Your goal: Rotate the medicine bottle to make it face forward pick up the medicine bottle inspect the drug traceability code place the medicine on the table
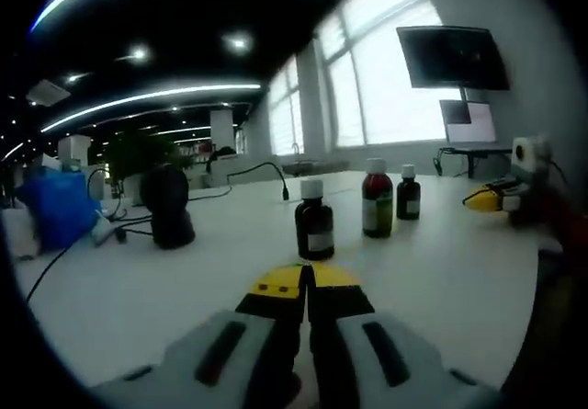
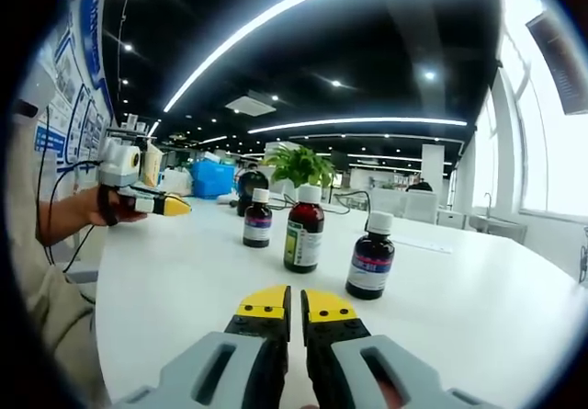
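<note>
Three dark medicine bottles with white caps stand in a row on the white table (image 1: 441,271). In the left gripper view the nearest bottle (image 1: 314,221) is straight ahead of my left gripper (image 1: 307,278), which is shut and empty a short way in front of it. The red-brown middle bottle (image 1: 377,198) and the far bottle (image 1: 408,193) stand beyond, with my right gripper (image 1: 484,199) at the right. In the right gripper view my right gripper (image 2: 296,303) is shut on nothing. Ahead stand a bottle with a blue label (image 2: 371,255), the red-brown bottle (image 2: 304,228) and a small bottle (image 2: 258,219). A hand holds the left gripper (image 2: 163,206) at the left.
A black round device (image 1: 166,207) with cables and a blue bag (image 1: 55,209) sit at the table's left. A monitor (image 1: 453,57) hangs by the windows. A green plant (image 2: 299,165) stands behind the bottles. The person's sleeve (image 2: 41,299) borders the table edge.
</note>
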Tool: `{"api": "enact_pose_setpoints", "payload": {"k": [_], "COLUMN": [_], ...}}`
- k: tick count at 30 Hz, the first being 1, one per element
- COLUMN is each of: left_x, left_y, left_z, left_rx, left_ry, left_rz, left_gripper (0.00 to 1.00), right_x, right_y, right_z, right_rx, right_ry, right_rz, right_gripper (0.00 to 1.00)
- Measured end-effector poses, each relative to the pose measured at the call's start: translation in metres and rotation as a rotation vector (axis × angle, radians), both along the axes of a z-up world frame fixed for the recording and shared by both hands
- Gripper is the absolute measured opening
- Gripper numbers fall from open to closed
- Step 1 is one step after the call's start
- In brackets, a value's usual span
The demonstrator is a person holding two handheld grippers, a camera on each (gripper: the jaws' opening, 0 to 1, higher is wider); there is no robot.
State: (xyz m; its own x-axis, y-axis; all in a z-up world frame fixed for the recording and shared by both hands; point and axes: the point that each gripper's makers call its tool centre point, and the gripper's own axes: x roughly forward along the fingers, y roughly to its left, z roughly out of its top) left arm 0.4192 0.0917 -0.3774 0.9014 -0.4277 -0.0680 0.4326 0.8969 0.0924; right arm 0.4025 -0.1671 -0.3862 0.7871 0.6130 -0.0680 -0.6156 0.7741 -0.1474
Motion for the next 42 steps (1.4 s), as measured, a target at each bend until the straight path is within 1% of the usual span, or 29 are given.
{"api": "enact_pose_setpoints", "payload": {"k": [3, 7, 12, 14, 15, 18, 20, 24, 29, 32, 35, 42], "left_x": [-0.002, -0.005, -0.003, -0.002, -0.001, -0.001, -0.003, -0.006, -0.005, -0.006, -0.006, -0.007], "left_y": [-0.004, -0.008, -0.011, -0.012, -0.011, -0.011, -0.015, -0.017, -0.016, -0.019, -0.018, -0.018], "left_z": [-0.003, 0.000, -0.007, -0.011, -0.011, -0.011, -0.012, -0.011, -0.011, -0.011, -0.011, -0.010], "left_rx": [0.006, 0.017, 0.038, 0.007, 0.011, -0.007, 0.000, 0.022, 0.014, 0.015, 0.022, 0.016], "left_ry": [0.004, -0.016, 0.005, 0.023, 0.024, 0.031, 0.028, 0.006, 0.007, 0.008, 0.004, 0.000], "left_rz": [-0.011, -0.035, -0.050, -0.072, -0.071, -0.078, -0.106, -0.115, -0.123, -0.141, -0.138, -0.141], "left_gripper": [0.00, 0.00, 0.00, 0.00, 0.00, 0.00, 0.00, 0.00, 0.00, 0.00, 0.00, 0.02], "right_x": [0.000, 0.001, 0.001, 0.002, 0.002, 0.001, 0.001, 0.001, 0.002, 0.002, 0.002, 0.002], "right_y": [0.000, -0.001, -0.001, -0.002, -0.002, -0.002, -0.002, -0.001, -0.002, -0.002, -0.002, -0.002], "right_z": [0.000, 0.000, -0.001, 0.000, 0.000, 0.000, 0.000, 0.000, -0.001, -0.001, -0.001, -0.001], "right_rx": [0.003, 0.002, 0.001, 0.002, 0.002, -0.001, -0.003, -0.003, -0.008, -0.008, -0.007, -0.006], "right_ry": [0.003, 0.004, 0.005, 0.005, 0.003, 0.001, 0.000, 0.001, -0.002, -0.001, 0.000, 0.000], "right_rz": [-0.002, -0.005, -0.007, -0.011, -0.011, -0.011, -0.007, -0.005, -0.012, -0.013, -0.013, -0.010], "right_gripper": [0.01, 0.01, 0.01, 0.01, 0.01, 0.01, 0.01, 0.01, 0.01, 0.01, 0.01, 0.01]}}
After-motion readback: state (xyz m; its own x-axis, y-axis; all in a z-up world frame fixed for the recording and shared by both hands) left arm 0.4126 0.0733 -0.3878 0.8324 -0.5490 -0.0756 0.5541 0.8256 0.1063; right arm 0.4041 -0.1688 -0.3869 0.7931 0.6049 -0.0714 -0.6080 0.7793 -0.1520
